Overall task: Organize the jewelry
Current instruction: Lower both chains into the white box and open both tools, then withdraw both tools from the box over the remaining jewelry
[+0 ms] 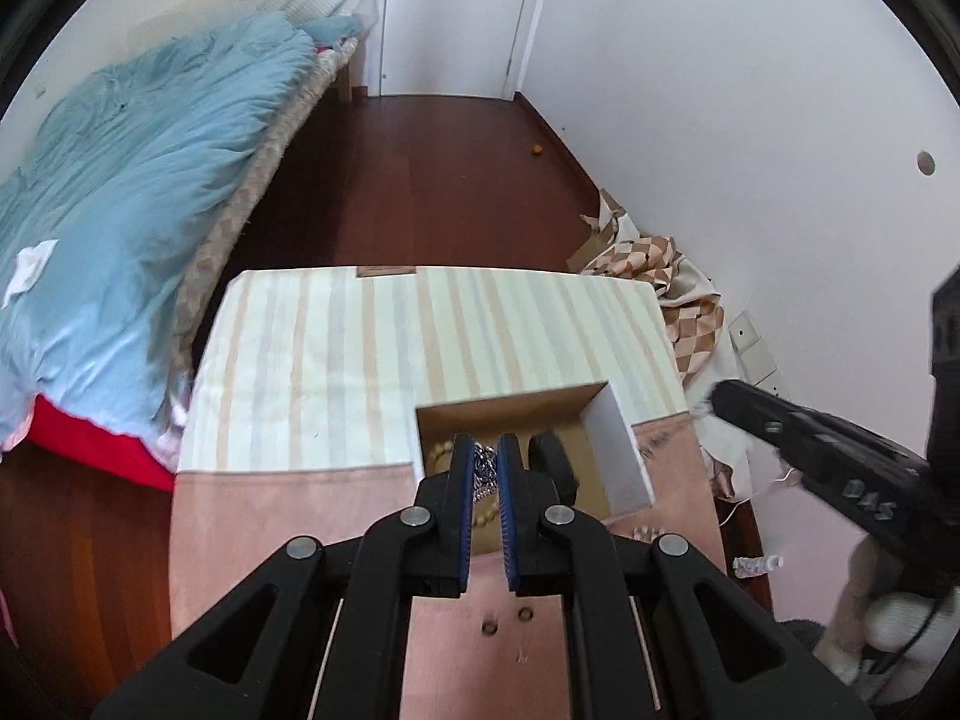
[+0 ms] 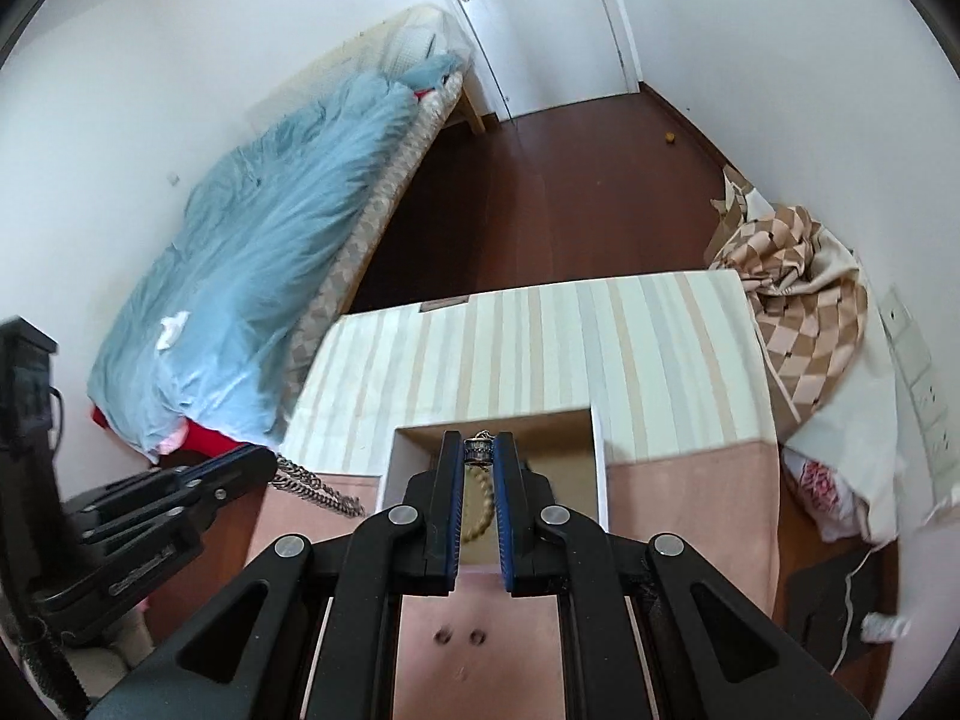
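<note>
The left gripper [image 1: 485, 468] has its jaws clamped on a silver chain [image 1: 483, 471], hanging it over the open box [image 1: 618, 450] on the tabletop [image 1: 288, 516], likely to drop it in. The right gripper [image 2: 478, 459] pinches a small ring [image 2: 478, 450] above the bead bracelet [image 2: 480, 510] inside.

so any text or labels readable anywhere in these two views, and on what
"DAS": raised letters on the right gripper's black body, left wrist view.
Raised lettering on the left gripper's body, right wrist view: too blurred to read.
Red print on the white bag by the wall: unreadable.
Small bottle label: too small.
</note>
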Available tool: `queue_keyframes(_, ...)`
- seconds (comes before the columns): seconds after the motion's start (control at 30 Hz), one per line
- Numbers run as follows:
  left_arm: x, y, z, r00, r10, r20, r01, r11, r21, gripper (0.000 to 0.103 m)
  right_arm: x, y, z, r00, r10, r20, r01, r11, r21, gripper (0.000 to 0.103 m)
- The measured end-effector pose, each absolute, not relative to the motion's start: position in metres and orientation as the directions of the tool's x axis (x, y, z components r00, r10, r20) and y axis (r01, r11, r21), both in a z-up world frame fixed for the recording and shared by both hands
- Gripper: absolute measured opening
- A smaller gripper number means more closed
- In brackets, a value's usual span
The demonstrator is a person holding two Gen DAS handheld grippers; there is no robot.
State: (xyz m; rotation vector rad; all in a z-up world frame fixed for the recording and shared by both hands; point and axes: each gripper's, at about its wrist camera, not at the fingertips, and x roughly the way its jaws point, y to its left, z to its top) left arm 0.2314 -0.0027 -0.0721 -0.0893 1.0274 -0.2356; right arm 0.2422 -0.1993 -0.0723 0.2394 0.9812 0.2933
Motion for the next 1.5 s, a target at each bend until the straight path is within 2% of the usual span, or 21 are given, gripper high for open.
queue_keyframes(0.3,0.287,-0.013,-0.116,0.406,-0.231,-0.884,0.159,0.971,-0.181,0.005,0.307,-0.186,-0.13,0.397,0.269,-0.878,-0.119,0.963,0.241,0.01)
queue_keyframes(0.47,0.304,-0.014,-0.14,0.342,-0.181,-0.922,0.105,0.983,-0.153,0.01,0.325,-0.183,-0.157,0.313,0.247,-0.917,-0.109,0.969,0.224,0.011)
queue_keyframes(0.5,0.304,-0.013,-0.143,0.342,-0.171,-0.924,0.098,0.984,-0.146,0.01,0.327,-0.184,-0.162,0.292,0.244,-0.925,-0.1,0.969,0.225,0.013)
queue_keyframes(0.53,0.304,-0.012,-0.145,0.348,-0.151,-0.925,0.088,0.988,-0.129,0.01,0.328,-0.185,-0.165,0.284,0.236,-0.929,-0.099,0.971,0.216,0.024)
queue_keyframes(0.57,0.304,-0.01,-0.146,0.353,-0.131,-0.926,0.078,0.991,-0.11,0.015,0.328,-0.185,-0.168,0.279,0.232,-0.932,-0.098,0.972,0.213,0.034)
queue_keyframes(0.6,0.303,-0.009,-0.148,0.362,-0.097,-0.927,0.066,0.995,-0.079,0.028,0.326,-0.186,-0.169,0.278,0.234,-0.932,-0.097,0.972,0.215,0.057)
queue_keyframes(0.63,0.301,-0.007,-0.149,0.376,-0.068,-0.924,0.058,0.997,-0.05,0.04,0.325,-0.188,-0.169,0.282,0.23,-0.932,-0.093,0.973,0.212,0.068)
queue_keyframes(0.67,0.299,-0.004,-0.149,0.389,-0.046,-0.92,0.048,0.998,-0.03,0.071,0.323,-0.189,-0.168,0.29,0.222,-0.931,-0.094,0.975,0.203,0.068)
queue_keyframes(0.7,0.297,-0.001,-0.149,0.403,-0.015,-0.915,0.025,1.0,-0.005,0.089,0.321,-0.189,-0.166,0.299,0.214,-0.93,-0.096,0.976,0.194,0.068)
queue_keyframes(0.87,0.284,0.012,-0.155,0.415,0.032,-0.909,-0.017,0.999,0.028,0.094,0.307,-0.19,-0.162,0.325,0.124,-0.938,-0.092,0.991,0.099,0.069)
queue_keyframes(0.9,0.28,0.013,-0.158,0.408,0.037,-0.912,-0.024,0.999,0.03,0.097,0.303,-0.19,-0.163,0.33,0.096,-0.939,-0.094,0.993,0.069,0.078)
queue_keyframes(0.93,0.276,0.015,-0.161,0.403,0.046,-0.914,-0.032,0.999,0.036,0.101,0.3,-0.19,-0.164,0.33,0.081,-0.941,-0.096,0.994,0.052,0.091)
queue_keyframes(0.97,0.274,0.016,-0.163,0.402,0.049,-0.914,-0.035,0.999,0.038,0.103,0.295,-0.19,-0.166,0.329,0.059,-0.942,-0.097,0.995,0.029,0.095)
queue_keyframes(1.17,0.249,0.016,-0.169,0.401,0.047,-0.915,-0.052,0.998,0.028,0.103,0.266,-0.186,-0.18,0.321,0.003,-0.947,-0.093,0.995,-0.029,0.096)
queue_keyframes(1.23,0.244,0.014,-0.168,0.4,0.041,-0.916,-0.051,0.998,0.022,0.103,0.258,-0.185,-0.181,0.326,-0.004,-0.945,-0.092,0.995,-0.036,0.101)
queue_keyframes(1.5,0.22,0.013,-0.147,0.434,0.052,-0.899,-0.056,0.998,0.03,0.103,0.237,-0.184,-0.166,0.357,0.01,-0.934,-0.08,0.997,-0.02,0.101)
